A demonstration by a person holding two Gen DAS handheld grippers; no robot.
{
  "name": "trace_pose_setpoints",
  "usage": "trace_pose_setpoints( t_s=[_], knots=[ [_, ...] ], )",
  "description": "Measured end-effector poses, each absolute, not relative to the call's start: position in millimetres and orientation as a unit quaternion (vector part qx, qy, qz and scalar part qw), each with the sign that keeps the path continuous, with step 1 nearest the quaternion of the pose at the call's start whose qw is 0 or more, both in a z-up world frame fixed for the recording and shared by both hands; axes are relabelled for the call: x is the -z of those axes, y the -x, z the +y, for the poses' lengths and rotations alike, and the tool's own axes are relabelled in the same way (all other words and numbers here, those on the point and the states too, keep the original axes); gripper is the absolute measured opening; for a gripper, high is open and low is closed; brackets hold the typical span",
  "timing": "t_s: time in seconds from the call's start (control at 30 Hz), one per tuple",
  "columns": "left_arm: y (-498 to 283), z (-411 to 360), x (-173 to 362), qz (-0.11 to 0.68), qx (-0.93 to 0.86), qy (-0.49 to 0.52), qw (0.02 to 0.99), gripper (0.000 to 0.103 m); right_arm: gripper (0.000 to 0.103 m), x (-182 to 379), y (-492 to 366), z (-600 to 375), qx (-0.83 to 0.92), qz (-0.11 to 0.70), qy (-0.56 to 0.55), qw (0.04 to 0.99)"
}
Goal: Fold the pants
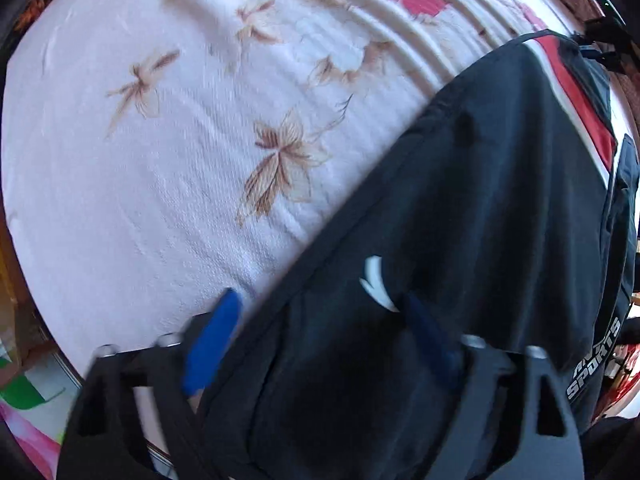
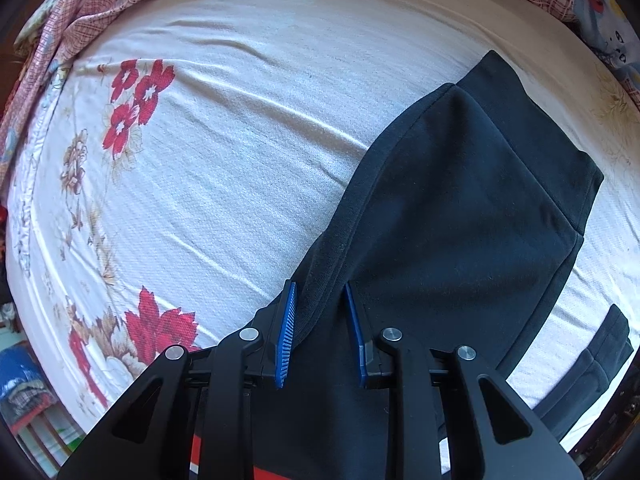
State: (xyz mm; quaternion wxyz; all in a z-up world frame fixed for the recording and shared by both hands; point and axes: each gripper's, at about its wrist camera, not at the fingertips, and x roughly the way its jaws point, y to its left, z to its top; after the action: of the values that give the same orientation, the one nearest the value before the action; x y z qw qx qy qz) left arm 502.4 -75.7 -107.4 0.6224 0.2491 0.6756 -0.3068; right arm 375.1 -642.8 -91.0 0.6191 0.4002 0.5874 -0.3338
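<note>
Dark navy sport pants (image 1: 472, 208) with a red and white side stripe and "SPORTS" lettering lie on a white floral bedsheet (image 1: 168, 168). My left gripper (image 1: 320, 316) is wide open, its blue pads astride the pants' edge near a small white logo. In the right wrist view, the pant legs (image 2: 472, 184) stretch away toward the cuffs at the far right. My right gripper (image 2: 320, 292) has its blue pads on either side of a raised fold of the pants' edge, partly closed around it.
A pink checked blanket (image 2: 92, 4) is bunched at the far edge of the bed. Another dark piece of cloth (image 2: 600, 356) lies at the right. The bed's edge and floor clutter show at lower left (image 1: 24, 392).
</note>
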Motion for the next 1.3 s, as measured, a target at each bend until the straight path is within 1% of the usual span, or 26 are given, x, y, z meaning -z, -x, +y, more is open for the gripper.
trace_pose_setpoints(
  t_s=[0.03, 0.07, 0.1, 0.13, 0.2, 0.27, 0.47, 0.67, 0.73, 0.8, 0.9, 0.97, 1.1, 1.23, 1.3],
  knots=[
    [-503.1, -74.6, 105.8, 0.686, 0.308, -0.230, 0.618, 0.046, 0.022, 93.6, -380.2, -640.0, 0.333, 0.586, -0.401, 0.620],
    [-504.8, -73.2, 104.2, 0.695, 0.300, -0.217, 0.616, 0.033, 0.020, 95.7, -383.0, -638.0, 0.331, 0.585, -0.403, 0.622],
    [-506.6, -71.4, 103.5, 0.702, 0.299, -0.208, 0.613, 0.026, 0.017, 99.5, -389.6, -634.2, 0.327, 0.582, -0.406, 0.624],
    [-507.3, -70.6, 103.4, 0.706, 0.293, -0.203, 0.611, 0.025, 0.016, 100.4, -388.9, -634.4, 0.324, 0.578, -0.412, 0.625],
    [-503.6, -72.1, 101.5, 0.707, 0.285, -0.209, 0.613, 0.015, 0.011, 100.7, -383.1, -636.8, 0.312, 0.570, -0.422, 0.632],
    [-497.3, -73.5, 95.6, 0.697, 0.284, -0.223, 0.620, 0.012, 0.009, 99.5, -379.3, -637.4, 0.301, 0.564, -0.430, 0.637],
    [-485.9, -71.7, 74.7, 0.671, 0.279, -0.222, 0.650, 0.010, 0.006, 83.3, -361.6, -640.8, 0.266, 0.547, -0.441, 0.660],
    [-447.9, -61.4, 18.8, 0.620, 0.288, -0.226, 0.694, 0.010, 0.006, 37.7, -337.9, -634.9, 0.225, 0.521, -0.426, 0.704],
    [-425.6, -51.4, -1.1, 0.602, 0.293, -0.225, 0.708, 0.010, 0.006, 15.2, -319.9, -630.4, 0.206, 0.507, -0.418, 0.725],
    [-387.3, -43.8, -22.2, 0.574, 0.301, -0.236, 0.724, 0.010, 0.006, -0.5, -304.9, -625.7, 0.196, 0.499, -0.406, 0.740],
    [-339.3, -32.7, -58.0, 0.544, 0.320, -0.241, 0.737, 0.010, 0.006, -23.0, -259.6, -619.9, 0.176, 0.476, -0.411, 0.757],
    [-296.0, -24.3, -67.5, 0.527, 0.329, -0.249, 0.743, 0.010, 0.006, -31.8, -221.1, -616.2, 0.171, 0.462, -0.414, 0.765],
    [-241.9, -13.1, -64.2, 0.522, 0.336, -0.244, 0.745, 0.010, 0.006, -31.4, -151.7, -604.8, 0.177, 0.447, -0.408, 0.776],
    [-190.8, 2.0, -40.7, 0.543, 0.342, -0.243, 0.728, 0.010, 0.006, -7.8, -87.1, -588.7, 0.181, 0.446, -0.409, 0.775],
    [-170.5, 4.8, -18.5, 0.559, 0.338, -0.249, 0.715, 0.010, 0.006, 12.8, -60.0, -580.0, 0.181, 0.446, -0.418, 0.771]
  ],
)
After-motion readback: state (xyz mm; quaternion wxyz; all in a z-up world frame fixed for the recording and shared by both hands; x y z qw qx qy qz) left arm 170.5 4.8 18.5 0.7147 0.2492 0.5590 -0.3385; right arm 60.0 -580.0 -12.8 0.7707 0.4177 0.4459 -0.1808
